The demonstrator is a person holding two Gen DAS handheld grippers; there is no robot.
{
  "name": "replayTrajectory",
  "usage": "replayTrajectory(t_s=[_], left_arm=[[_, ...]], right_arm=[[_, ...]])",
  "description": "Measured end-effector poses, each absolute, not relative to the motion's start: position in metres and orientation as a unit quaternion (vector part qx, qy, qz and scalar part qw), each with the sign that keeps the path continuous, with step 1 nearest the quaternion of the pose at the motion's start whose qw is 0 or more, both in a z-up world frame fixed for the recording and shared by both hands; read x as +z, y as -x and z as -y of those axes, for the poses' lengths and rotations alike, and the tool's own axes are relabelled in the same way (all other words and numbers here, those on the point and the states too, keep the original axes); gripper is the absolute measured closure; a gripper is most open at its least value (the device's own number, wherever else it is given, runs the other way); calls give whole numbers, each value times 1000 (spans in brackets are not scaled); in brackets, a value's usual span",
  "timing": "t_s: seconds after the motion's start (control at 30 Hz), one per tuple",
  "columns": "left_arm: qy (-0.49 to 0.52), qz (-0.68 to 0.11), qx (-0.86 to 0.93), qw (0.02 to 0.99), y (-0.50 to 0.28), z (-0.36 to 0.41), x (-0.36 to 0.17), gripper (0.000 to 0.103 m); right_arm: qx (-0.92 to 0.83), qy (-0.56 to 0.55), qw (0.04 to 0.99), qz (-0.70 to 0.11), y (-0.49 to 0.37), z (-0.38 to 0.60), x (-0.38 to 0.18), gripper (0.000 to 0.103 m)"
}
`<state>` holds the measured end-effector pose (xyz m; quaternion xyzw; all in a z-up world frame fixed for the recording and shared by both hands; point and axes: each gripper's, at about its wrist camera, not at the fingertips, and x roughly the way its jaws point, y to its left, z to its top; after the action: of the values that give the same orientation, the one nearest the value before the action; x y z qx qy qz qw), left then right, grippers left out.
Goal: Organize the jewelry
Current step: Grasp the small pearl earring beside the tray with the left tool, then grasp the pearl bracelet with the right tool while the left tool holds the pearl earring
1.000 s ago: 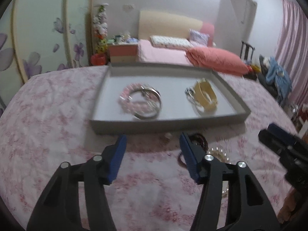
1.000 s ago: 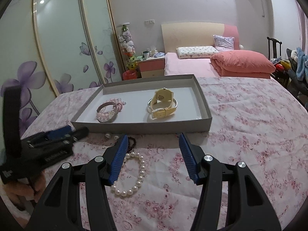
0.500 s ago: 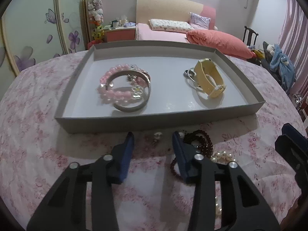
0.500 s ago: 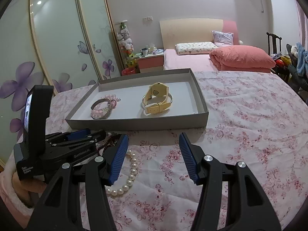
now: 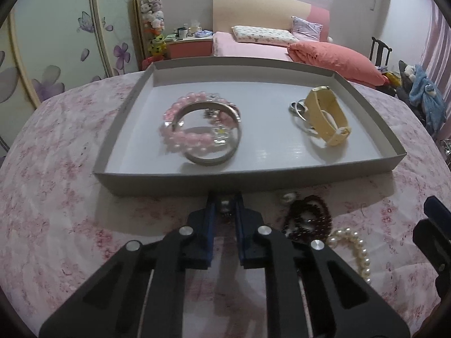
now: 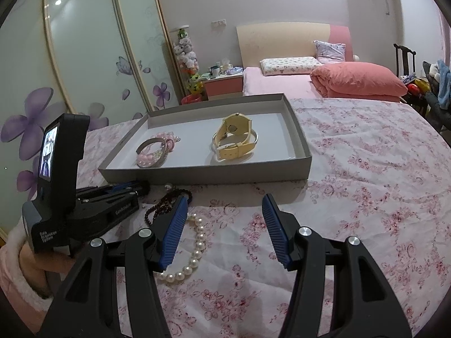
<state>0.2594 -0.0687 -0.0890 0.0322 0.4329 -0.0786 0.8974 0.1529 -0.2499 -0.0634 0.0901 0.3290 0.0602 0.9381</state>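
Observation:
A grey tray [image 5: 248,177] on the floral cloth holds a pink bead bracelet with a silver bangle [image 5: 200,129] and a yellow watch [image 5: 327,118]. My left gripper [image 5: 224,205] is shut on a small pearl earring [image 5: 224,204] on the cloth just before the tray's front wall. A second pearl earring [image 5: 288,197], a dark bead bracelet [image 5: 307,219] and a white pearl bracelet [image 5: 352,248] lie to its right. My right gripper [image 6: 224,211] is open and empty above the cloth, with the pearl bracelet [image 6: 194,250] by its left finger.
The tray also shows in the right wrist view [image 6: 208,171], with the left gripper's body [image 6: 70,197] low at the left. A bed with a salmon quilt [image 6: 358,81], a nightstand [image 6: 222,84] and sliding wardrobe doors [image 6: 84,56] stand behind the table.
My left gripper has come down and forward to the tray's front wall and shut on the pearl earring. The right gripper has drifted slightly and stays open.

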Motion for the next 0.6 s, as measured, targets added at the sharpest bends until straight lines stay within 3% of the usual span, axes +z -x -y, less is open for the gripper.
replayTrajectory(t_s=[0.6], left_arm=[[-77, -409, -116, 902, -230, 52, -81, 89]], right_arm=[[70, -94, 935, -334, -150, 249, -63, 47]])
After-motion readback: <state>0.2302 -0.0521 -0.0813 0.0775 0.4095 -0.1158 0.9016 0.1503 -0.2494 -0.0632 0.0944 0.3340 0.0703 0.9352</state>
